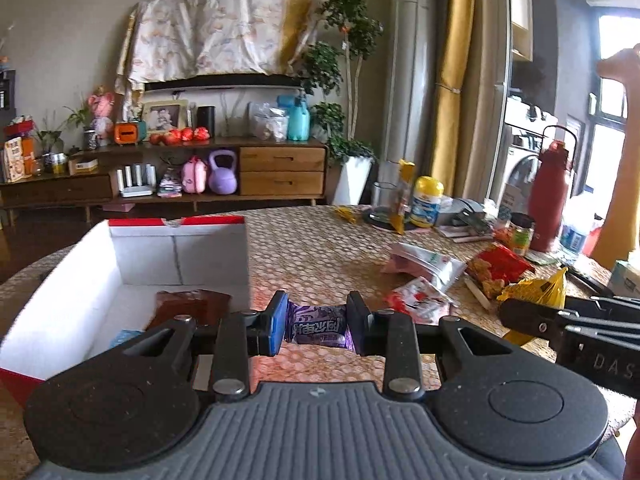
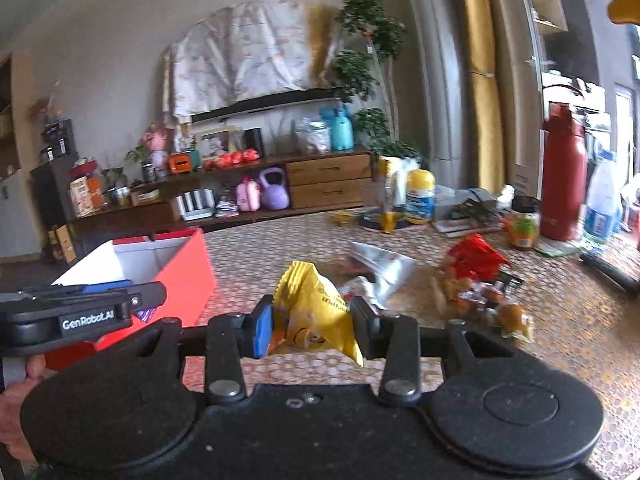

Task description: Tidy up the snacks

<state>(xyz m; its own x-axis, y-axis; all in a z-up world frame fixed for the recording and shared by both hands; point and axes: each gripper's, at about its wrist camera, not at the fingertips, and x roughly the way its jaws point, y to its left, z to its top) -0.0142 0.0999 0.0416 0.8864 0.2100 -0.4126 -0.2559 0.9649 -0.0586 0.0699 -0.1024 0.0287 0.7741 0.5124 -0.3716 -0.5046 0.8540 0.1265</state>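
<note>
holding one purple candy packet crosswise in my left gripper, jaws clamped on its two crimped ends so it hangs flat and will drop cleanly. it sits just right of the red-and-white box, which is where i judge the snacks are meant to go. inside the box i count one brown packet and a sliver of something blue i cannot identify.

my right gripper has its jaws pinched on one yellow snack bag, gripped across its lower half and lifted off the patterned tablecloth, near the box's red wall.

loose on the cloth i count three more: one white pouch, one red bag, one clear pack of orange pieces. a smaller red-and-white wrapper makes four.
</note>
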